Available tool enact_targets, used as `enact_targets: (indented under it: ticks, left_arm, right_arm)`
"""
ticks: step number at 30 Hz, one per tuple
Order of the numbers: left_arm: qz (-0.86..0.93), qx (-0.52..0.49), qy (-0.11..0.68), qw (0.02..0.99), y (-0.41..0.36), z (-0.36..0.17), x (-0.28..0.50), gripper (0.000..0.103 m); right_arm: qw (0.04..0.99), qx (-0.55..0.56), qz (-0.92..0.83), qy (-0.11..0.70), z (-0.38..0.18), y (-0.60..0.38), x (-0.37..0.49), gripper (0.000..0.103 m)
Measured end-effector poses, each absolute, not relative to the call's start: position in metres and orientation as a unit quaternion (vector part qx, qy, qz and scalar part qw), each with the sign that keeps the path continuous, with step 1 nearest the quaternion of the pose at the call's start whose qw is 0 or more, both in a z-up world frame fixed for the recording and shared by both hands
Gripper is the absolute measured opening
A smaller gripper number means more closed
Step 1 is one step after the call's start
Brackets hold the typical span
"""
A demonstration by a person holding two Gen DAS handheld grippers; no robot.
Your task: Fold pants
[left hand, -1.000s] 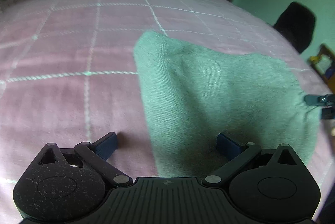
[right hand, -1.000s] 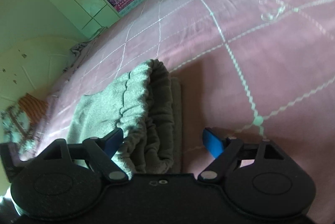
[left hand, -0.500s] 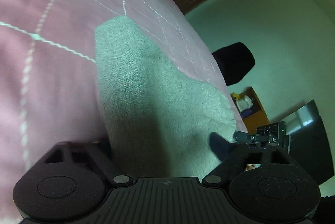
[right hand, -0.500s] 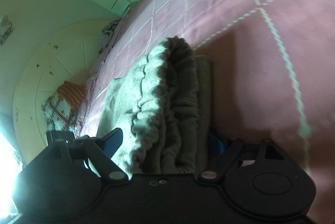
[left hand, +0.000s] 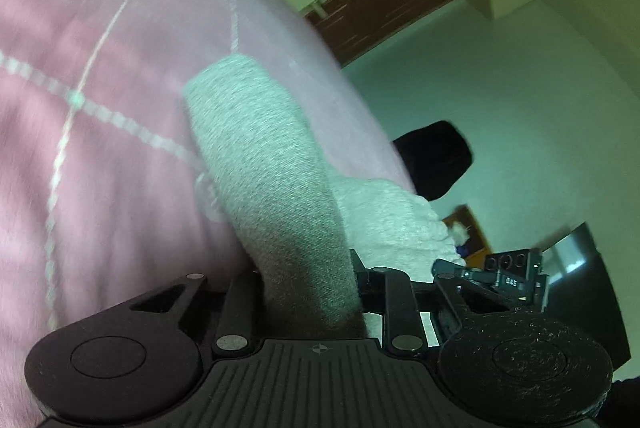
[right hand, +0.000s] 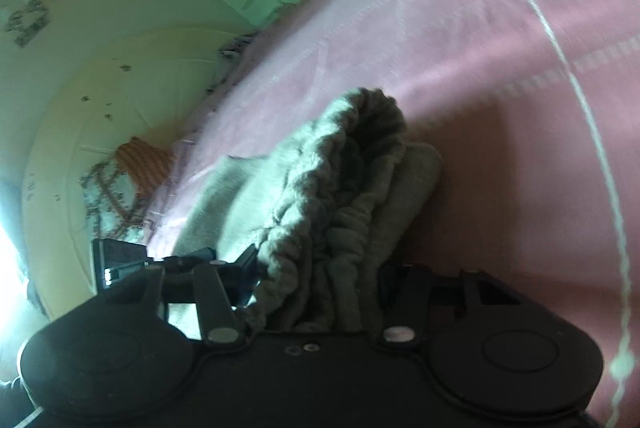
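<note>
Your left gripper [left hand: 308, 280] has just been closing and now pinches the hem end of the grey pants [left hand: 276, 196], cloth pressed between its fingers. Your right gripper [right hand: 320, 288] has also been closing and clamps the bunched waistband end. The pants lie on the pink bedspread [left hand: 100, 76], near its edge. Beyond stand a black chair [left hand: 436, 156] and a brown door [left hand: 380, 16].

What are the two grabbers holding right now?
Both hold the grey pants: the left gripper pinches the plain end, the right gripper the gathered waistband.
</note>
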State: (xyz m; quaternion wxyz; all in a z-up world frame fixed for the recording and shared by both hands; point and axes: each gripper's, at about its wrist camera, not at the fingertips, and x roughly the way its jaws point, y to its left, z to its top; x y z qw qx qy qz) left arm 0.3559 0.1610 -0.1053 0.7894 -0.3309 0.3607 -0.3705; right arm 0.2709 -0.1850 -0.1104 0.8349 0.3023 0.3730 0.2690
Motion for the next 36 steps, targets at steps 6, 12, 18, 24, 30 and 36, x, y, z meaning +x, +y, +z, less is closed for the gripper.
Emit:
enact_targets:
  ticks: [6, 12, 18, 24, 30, 36]
  left_arm:
    - [-0.361, -0.337, 0.314, 0.811, 0.186, -0.063, 0.389, 0.025]
    - [-0.336, -0.305, 0.309, 0.836, 0.190, -0.030, 0.458, 0.025]
    - [-0.290, -0.270, 0.347, 0.850, 0.179, -0.050, 0.498, 0.027]
    - [-0.234, -0.263, 0.386, 0.852, 0.184, -0.073, 0.486, 0.051]
    - [-0.225, -0.264, 0.366, 0.864, 0.200, -0.063, 0.446, 0.083]
    - [-0.164, -0.138, 0.384, 0.898, 0.160, -0.034, 0.418, 0.083]
  right_arm:
    - [0.845, 0.275, 0.304, 0.344, -0.069, -0.180, 0.310, 0.050]
    - [0.848, 0.282, 0.316, 0.319, -0.050, -0.176, 0.390, 0.050]
    - [0.856, 0.274, 0.289, 0.328, -0.064, -0.172, 0.438, 0.053]
    - [0.877, 0.211, 0.170, 0.397, -0.109, -0.165, 0.453, 0.086]
    - [0.877, 0.232, 0.199, 0.371, -0.098, -0.182, 0.414, 0.085]
    - [0.873, 0.215, 0.147, 0.412, -0.105, -0.162, 0.412, 0.093]
